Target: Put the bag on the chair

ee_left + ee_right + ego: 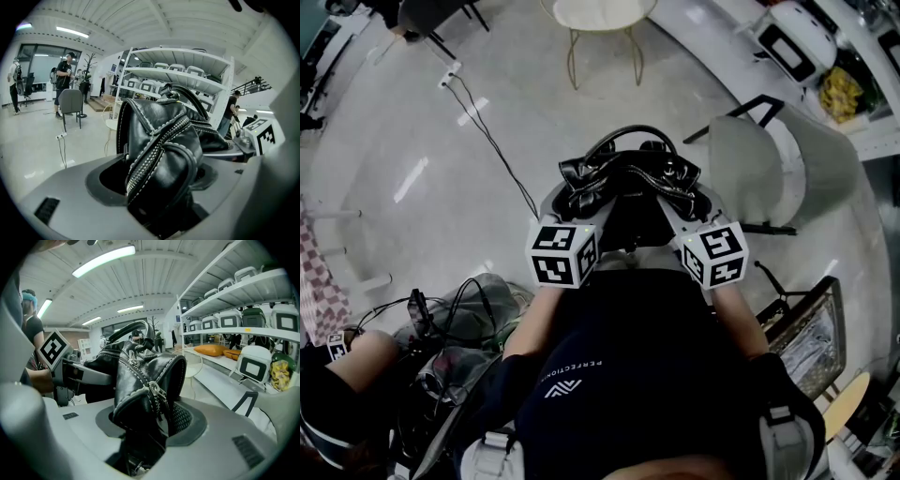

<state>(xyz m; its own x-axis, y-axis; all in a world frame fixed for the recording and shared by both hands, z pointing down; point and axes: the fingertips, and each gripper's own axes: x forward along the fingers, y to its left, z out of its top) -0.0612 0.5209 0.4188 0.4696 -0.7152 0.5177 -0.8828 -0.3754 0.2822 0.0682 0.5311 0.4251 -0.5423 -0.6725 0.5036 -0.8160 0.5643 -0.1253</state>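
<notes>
- pale glossy floor [412, 169] of a large workroom; white shelving [178, 75] along one wall, loaded with white units; a dark cable [492, 141] trails across the floor.
- bag [628, 183] — black leather, white stitching, metal zip, arched handle on top; held up in the air in front of the person, spanning the gap between the two grippers.
- left gripper [574, 208] — jaws closed on the bag's left end; in the left gripper view the zipped end fills the space between them.
- right gripper [680, 211] — jaws clamped on the bag's right end, with the zip pull hanging just at the jaws.
- chair [745, 155] — grey, standing to the right of the bag in the head view, beyond the right gripper; the bag is near it but not touching it.
- round table [600, 14] — white top, thin gold legs, further off beyond the bag.
</notes>
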